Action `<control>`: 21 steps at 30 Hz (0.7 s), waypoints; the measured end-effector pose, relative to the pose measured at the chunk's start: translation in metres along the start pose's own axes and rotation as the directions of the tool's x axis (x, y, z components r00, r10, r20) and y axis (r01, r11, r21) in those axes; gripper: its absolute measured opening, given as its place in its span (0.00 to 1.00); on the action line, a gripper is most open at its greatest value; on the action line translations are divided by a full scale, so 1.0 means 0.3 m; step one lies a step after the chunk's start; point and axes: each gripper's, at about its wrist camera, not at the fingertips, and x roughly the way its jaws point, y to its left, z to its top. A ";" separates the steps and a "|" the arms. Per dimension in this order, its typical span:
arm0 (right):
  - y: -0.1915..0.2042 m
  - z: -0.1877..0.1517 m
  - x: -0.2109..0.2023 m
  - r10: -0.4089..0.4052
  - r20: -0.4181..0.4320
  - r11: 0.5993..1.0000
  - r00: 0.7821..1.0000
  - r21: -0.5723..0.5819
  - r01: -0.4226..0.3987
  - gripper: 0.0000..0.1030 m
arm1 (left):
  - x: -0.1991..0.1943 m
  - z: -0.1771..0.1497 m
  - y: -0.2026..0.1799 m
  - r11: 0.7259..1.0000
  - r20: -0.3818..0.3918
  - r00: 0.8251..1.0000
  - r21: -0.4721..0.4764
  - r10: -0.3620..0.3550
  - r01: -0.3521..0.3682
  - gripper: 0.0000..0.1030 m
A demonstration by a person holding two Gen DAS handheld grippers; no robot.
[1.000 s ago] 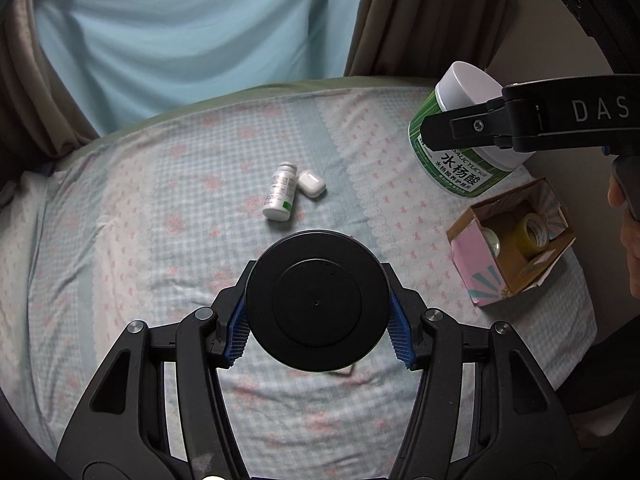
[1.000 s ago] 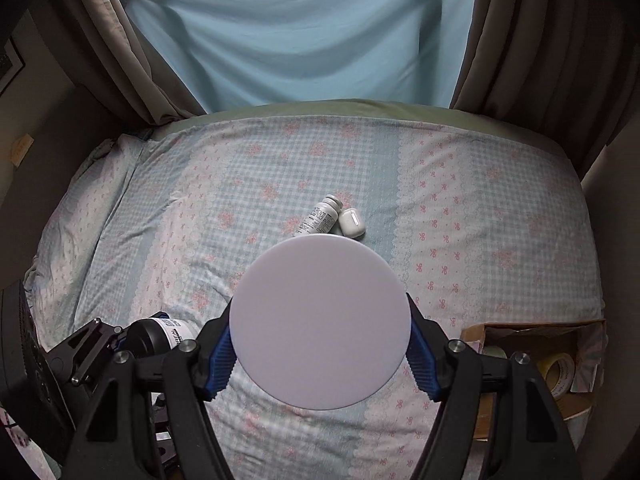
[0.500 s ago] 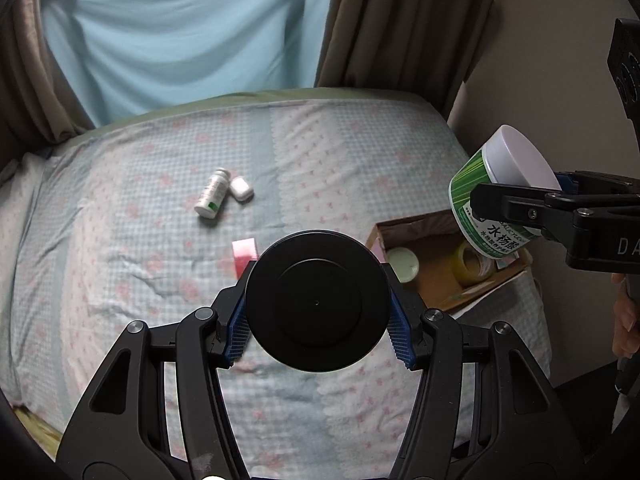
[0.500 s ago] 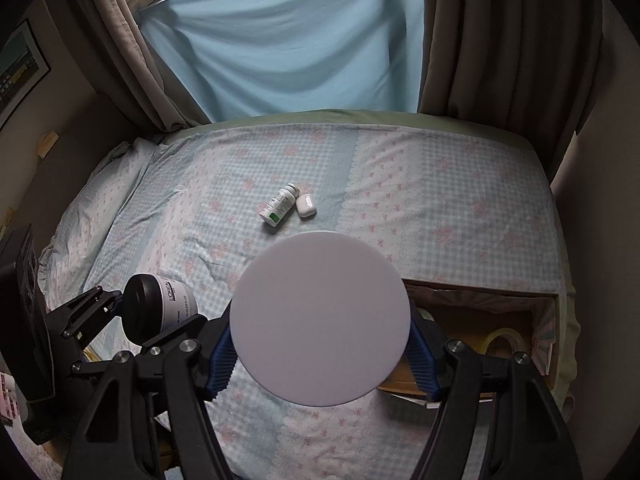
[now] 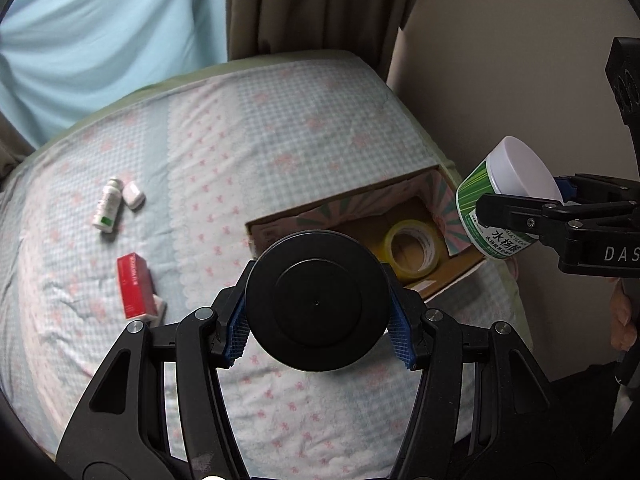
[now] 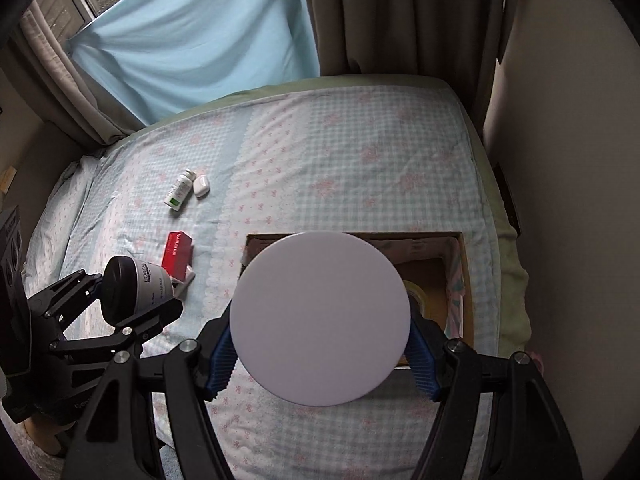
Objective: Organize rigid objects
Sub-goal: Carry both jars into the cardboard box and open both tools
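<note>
The left gripper (image 5: 318, 334) squeezes a black-lidded jar (image 5: 317, 300) between its blue pads (image 5: 236, 332), lid facing the camera. The right gripper (image 6: 322, 356) squeezes a green jar with a white lid (image 6: 320, 324) the same way. Both jars hang in the air over the bed (image 5: 280, 140), near an open cardboard box (image 5: 276, 220) at the bed's edge. A roll of yellow tape (image 5: 412, 248) lies inside the box. Farther off on the checked sheet lie a red box (image 5: 134, 286), a small white bottle (image 5: 107, 210) and, just beside it, a little white case (image 5: 133, 196).
</note>
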 end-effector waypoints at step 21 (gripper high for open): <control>-0.324 -0.060 0.489 0.092 -0.190 0.987 0.978 0.145 -0.065 0.65 | 0.657 -0.028 -0.121 0.996 -0.320 0.946 0.088 0.040 -0.012 0.52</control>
